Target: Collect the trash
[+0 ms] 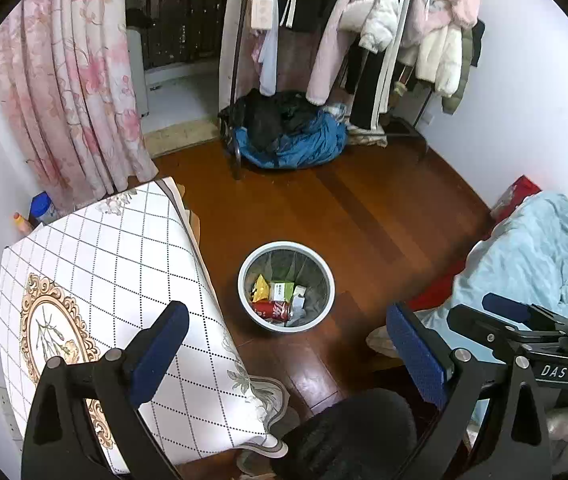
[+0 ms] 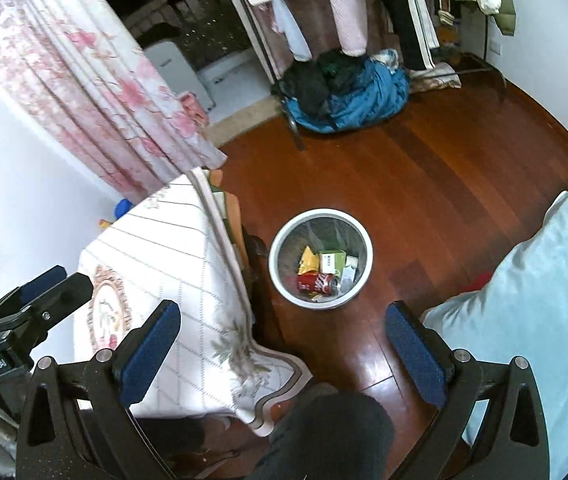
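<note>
A white-rimmed mesh bin (image 1: pixel 284 245) (image 2: pixel 320 213) stands on the wooden floor beside the table. Inside lie a red soda can (image 1: pixel 274 311) (image 2: pixel 318 283), a yellow wrapper (image 1: pixel 261 288) (image 2: pixel 309 261), a green-and-white carton (image 1: pixel 282 291) (image 2: pixel 331 261) and a small box (image 1: pixel 299 297). My left gripper (image 1: pixel 288 354) hovers above and short of the bin, open with nothing between its blue pads. My right gripper (image 2: pixel 284 352) hangs beside it at a similar height, also open and empty. Each gripper shows at the edge of the other's view.
A table with a white checked cloth (image 1: pixel 124 280) (image 2: pixel 164 248) is left of the bin. A bed with a light blue cover (image 1: pixel 524 256) (image 2: pixel 544 280) is on the right. A clothes rack and blue bundle (image 1: pixel 292 136) stand at the far wall. A person's dark-clad leg (image 1: pixel 348 432) is below.
</note>
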Motion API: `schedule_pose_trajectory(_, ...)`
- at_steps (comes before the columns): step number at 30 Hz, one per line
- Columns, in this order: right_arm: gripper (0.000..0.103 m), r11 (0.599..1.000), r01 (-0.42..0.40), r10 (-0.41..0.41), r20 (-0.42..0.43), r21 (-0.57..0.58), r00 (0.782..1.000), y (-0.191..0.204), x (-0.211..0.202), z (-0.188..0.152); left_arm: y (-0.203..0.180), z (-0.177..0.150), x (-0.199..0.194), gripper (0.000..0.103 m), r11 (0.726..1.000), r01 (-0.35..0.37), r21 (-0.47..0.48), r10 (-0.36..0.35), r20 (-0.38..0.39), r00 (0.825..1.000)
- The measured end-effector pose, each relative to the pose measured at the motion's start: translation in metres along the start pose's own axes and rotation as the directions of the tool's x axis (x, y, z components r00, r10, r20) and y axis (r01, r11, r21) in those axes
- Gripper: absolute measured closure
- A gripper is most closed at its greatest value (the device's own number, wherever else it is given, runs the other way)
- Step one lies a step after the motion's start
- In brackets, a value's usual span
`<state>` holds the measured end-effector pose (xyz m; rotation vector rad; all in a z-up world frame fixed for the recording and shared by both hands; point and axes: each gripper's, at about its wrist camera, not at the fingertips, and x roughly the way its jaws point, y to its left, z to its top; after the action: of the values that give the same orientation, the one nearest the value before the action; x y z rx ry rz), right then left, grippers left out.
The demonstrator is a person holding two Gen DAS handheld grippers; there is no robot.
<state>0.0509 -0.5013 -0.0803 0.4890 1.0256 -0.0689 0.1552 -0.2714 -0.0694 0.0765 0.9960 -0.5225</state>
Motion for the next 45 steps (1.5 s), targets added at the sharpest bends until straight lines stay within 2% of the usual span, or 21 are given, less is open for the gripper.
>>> schedule_pose_trajectory(9, 0.000, 0.999, -0.045, 0.046, 0.040, -0.026, 0.998, 0.016, -0.046, -0.007, 0.002, -0.007, -0.043, 0.002, 0.998, 0.055, -0.015, -0.054, 0.045, 0.997)
schedule_pose_trajectory(18, 0.000, 0.996, -0.078, 0.080, 0.043, -0.042, 0.996, 0.027, -0.068, -0.014, 0.002, -0.013, -0.067, 0.002, 0.997, 0.074, -0.011, -0.073, 0.083, 0.994)
schedule_pose_trajectory(45, 0.000, 0.994, -0.072, 0.076, 0.047, -0.082, 0.996, 0.033, -0.089, -0.013, 0.003, -0.016, -0.076, 0.002, 0.995, 0.095, -0.034, -0.092, 0.091, 0.992)
